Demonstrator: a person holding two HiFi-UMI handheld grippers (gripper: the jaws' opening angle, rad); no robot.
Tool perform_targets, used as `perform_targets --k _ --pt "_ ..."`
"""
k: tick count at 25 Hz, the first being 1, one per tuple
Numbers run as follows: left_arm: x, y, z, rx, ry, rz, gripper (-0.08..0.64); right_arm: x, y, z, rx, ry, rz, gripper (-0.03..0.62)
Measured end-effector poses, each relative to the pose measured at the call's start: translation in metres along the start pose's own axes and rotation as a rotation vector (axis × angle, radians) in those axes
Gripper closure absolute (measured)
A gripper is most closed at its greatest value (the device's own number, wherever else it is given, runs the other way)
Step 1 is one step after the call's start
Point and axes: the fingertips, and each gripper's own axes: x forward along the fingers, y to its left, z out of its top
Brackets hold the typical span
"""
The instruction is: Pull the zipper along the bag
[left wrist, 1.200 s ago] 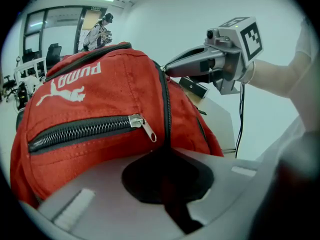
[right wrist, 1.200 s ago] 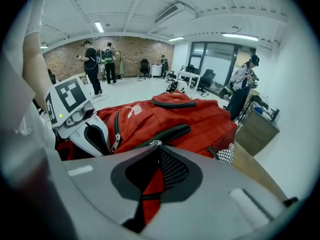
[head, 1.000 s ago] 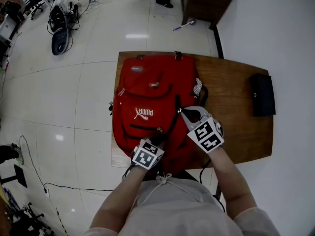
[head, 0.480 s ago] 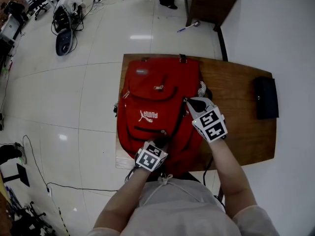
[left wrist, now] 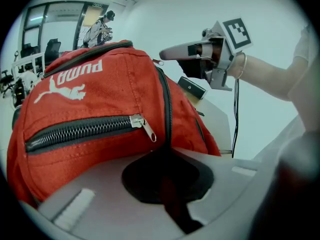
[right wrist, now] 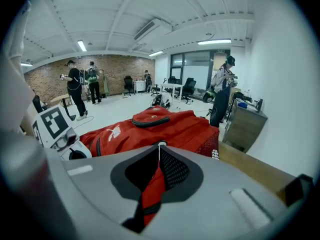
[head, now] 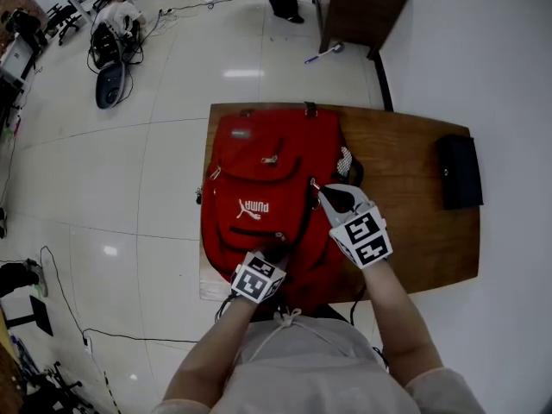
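Slippage worries us: our right gripper [head: 322,191], nipping the red pull tab [right wrist: 151,186] at the right of the bag [head: 259,188], is opening its jaws and may drop it. Our left gripper [head: 273,254] clamps the bag's near end, left on the table [head: 414,171]; if it slips, the bag drags.

A wooden table [head: 405,158] carries two things — a red backpack [head: 267,188] and, well apart, a black pouch [head: 459,171].
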Motion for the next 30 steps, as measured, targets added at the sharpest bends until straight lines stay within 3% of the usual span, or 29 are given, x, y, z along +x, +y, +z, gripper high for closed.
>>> perform_targets --k 3,7,11,16,19,22,27,30 --pt "-0.017 -0.007 0.021 0.051 -0.075 -0.006 0.553 -0.030 0.010 0.016 0.007 -0.130 0.012 0.577" --pt "-0.060 -0.025 0.083 0.180 -0.289 0.062 0.554 -0.071 0.031 0.029 -0.076 -0.307 0.012 0.584" --pt "-0.117 -0.043 0.140 0.284 -0.505 0.160 0.553 -0.099 0.042 0.037 -0.079 -0.384 -0.029 0.584" --pt "-0.188 -0.077 0.168 0.311 -0.758 0.186 0.554 -0.135 0.062 0.050 -0.054 -0.473 -0.065 0.584" --pt "-0.223 -0.091 0.160 0.348 -0.853 0.215 0.554 -0.153 0.080 0.054 -0.026 -0.516 -0.084 0.584" --pt "-0.249 -0.100 0.135 0.368 -0.885 0.232 0.554 -0.168 0.109 0.054 0.006 -0.534 -0.090 0.584" --pt "-0.288 -0.110 0.084 0.337 -0.881 0.202 0.554 -0.186 0.172 0.054 -0.015 -0.540 -0.112 0.584" --pt "-0.315 -0.129 0.049 0.351 -0.842 0.158 0.554 -0.194 0.219 0.047 -0.059 -0.486 -0.131 0.584"
